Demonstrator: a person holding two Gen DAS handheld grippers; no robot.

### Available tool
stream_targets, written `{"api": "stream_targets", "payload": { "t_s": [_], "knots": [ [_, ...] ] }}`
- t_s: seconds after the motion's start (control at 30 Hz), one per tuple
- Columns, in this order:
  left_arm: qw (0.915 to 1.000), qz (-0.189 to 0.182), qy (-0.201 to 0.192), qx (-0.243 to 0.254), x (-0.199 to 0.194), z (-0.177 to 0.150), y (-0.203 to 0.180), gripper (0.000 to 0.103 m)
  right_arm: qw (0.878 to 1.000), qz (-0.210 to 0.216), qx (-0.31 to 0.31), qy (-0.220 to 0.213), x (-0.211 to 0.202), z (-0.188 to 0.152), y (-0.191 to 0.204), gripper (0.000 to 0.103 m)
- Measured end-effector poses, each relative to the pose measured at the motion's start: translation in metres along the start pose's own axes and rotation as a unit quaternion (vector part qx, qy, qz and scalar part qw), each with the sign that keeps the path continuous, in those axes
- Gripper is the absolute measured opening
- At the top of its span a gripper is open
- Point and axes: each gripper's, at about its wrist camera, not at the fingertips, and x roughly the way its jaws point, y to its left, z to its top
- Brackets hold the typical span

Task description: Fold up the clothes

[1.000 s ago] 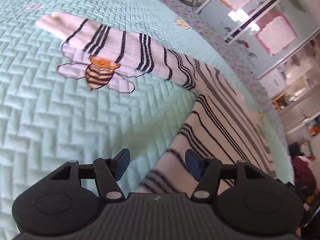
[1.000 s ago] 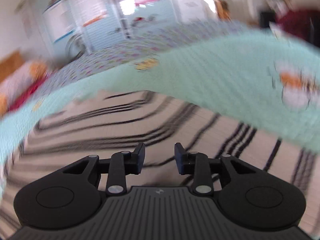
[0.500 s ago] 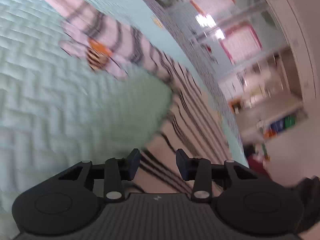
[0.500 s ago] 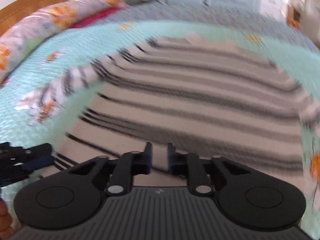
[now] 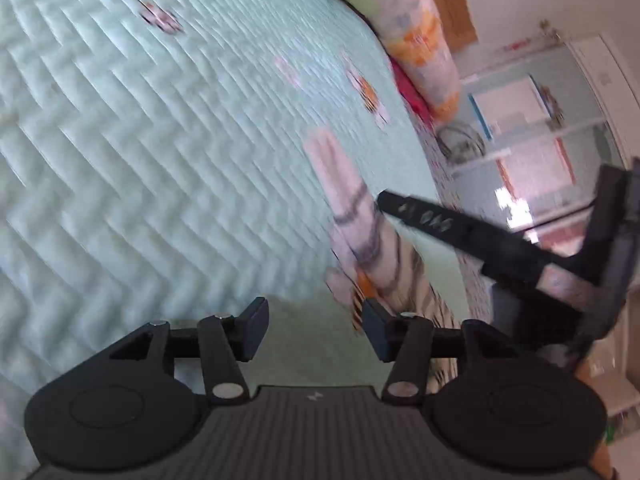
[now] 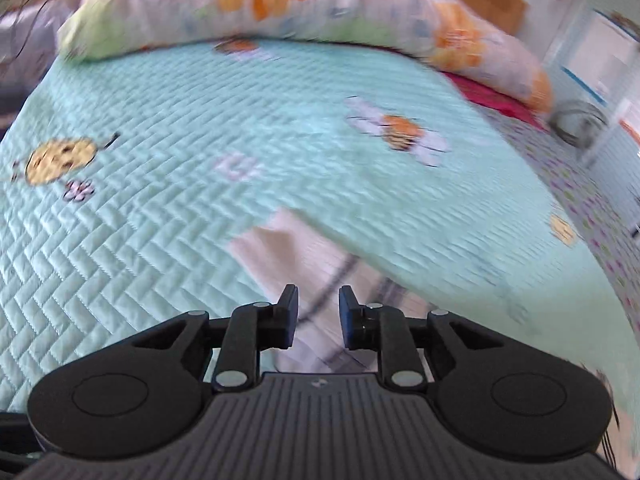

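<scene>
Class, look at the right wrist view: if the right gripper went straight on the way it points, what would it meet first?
Most likely the striped sleeve, which lies ahead of and below the right gripper, whose jaws are opening with nothing pinched between them. Beyond it lies only the quilt. Blur makes depth uncertain.

Left gripper (image 5: 314,330) over mint quilted bed (image 5: 132,152), jaws apart & opening, nothing btw them. Striped sleeve (image 5: 352,216) lies ahead & to the right of the gripper, cuff end farthest away; near end passes behind right fingertip (image 5: 374,334), contact unclear. Right gripper (image 5: 432,220) comes in from the right, tip just beside sleeve; state not readable. Floral pillow (image 5: 416,36) far ahead-right at bed's edge. Blurred.
</scene>
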Motion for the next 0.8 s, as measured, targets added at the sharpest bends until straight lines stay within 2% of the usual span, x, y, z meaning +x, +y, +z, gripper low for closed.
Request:
{"api": "stream_targets", "payload": {
  "t_s": [0.1,0.23,0.3,0.43,0.47,0.53,0.57,0.7,0.8],
  "knots": [
    [0.9996,0.003,-0.007,-0.026,-0.003,0.016,0.013,0.055,0.999,0.012,-0.049,0.017,0.029,0.005,0.022,0.039],
    [0.9991,0.0,-0.009,-0.041,-0.008,0.026,0.021,0.052,0.997,-0.007,-0.075,0.009,0.051,0.004,0.036,0.046],
    [0.9989,0.001,-0.012,-0.044,-0.007,0.029,0.022,0.052,0.997,-0.027,-0.066,-0.002,0.059,0.008,0.033,0.068],
    [0.9987,0.006,-0.017,-0.047,-0.003,0.032,0.02,0.052,0.999,-0.041,-0.027,-0.002,0.071,0.016,0.029,0.066],
    [0.9988,0.007,-0.018,-0.046,-0.002,0.032,0.019,0.052,0.999,-0.041,-0.017,-0.001,0.072,0.017,0.029,0.062],
    [0.999,0.009,-0.018,-0.04,0.0,0.033,0.016,0.052,0.999,-0.048,0.006,0.005,0.073,0.017,0.028,0.035],
    [0.9991,0.011,-0.019,-0.035,0.0,0.033,0.015,0.052,0.998,-0.056,0.018,0.009,0.074,0.017,0.028,0.007],
    [0.9996,0.021,-0.019,-0.002,0.004,0.03,0.005,0.052,0.994,-0.083,0.071,-0.024,0.049,0.007,0.013,0.007],
    [0.9992,0.022,-0.015,0.028,0.008,0.028,-0.005,0.056,0.982,-0.096,0.149,-0.069,0.006,-0.005,-0.019,0.007]
  ]
}}
